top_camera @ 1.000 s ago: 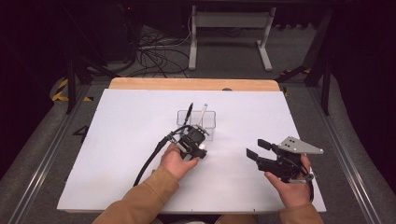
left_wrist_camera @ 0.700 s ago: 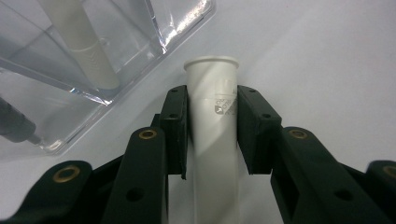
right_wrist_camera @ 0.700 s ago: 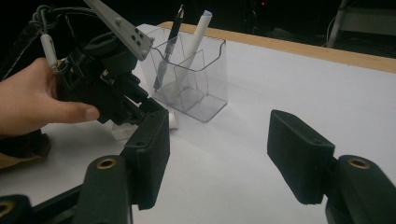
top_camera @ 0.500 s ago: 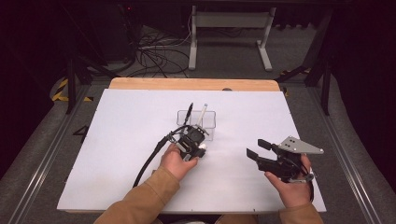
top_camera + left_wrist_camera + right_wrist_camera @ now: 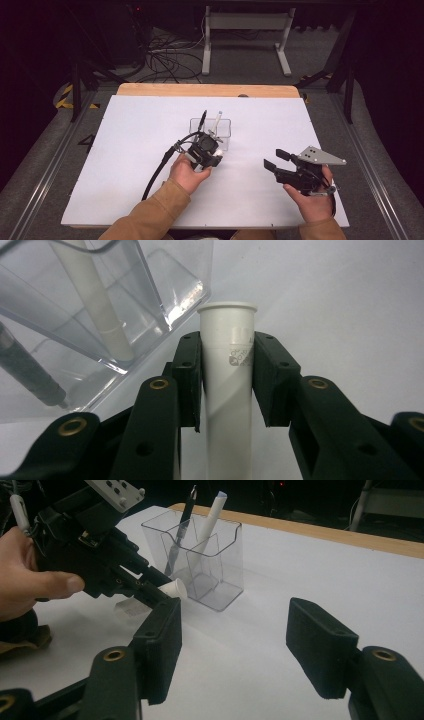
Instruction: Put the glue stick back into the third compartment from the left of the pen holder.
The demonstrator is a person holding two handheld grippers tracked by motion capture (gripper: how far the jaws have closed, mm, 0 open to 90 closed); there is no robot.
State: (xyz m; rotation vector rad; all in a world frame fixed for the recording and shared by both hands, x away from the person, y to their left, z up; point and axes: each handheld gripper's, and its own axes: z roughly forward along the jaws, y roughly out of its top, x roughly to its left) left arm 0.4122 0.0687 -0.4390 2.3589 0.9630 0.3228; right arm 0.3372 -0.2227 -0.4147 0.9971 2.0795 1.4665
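While the left gripper (image 5: 227,347) presses both pads against a white tube (image 5: 227,370), the grip looks firm — the jaws have just been closing and now sit tight on the tube's sides, a little below its flared rim. From the high view, that gripper (image 5: 214,150) sits near the middle of the white table (image 5: 125,150), just beside the clear holder (image 5: 224,131). The tube's open end (image 5: 176,588) points toward the holder's near wall, close to it but apart. Standing in the holder, tilted, are a black pen (image 5: 182,525) and a white pen (image 5: 207,520), each in its own compartment. Over to the right, the right gripper (image 5: 234,640) hovers well apart from the holder — jaws wide, nothing between them, aimed toward the action.
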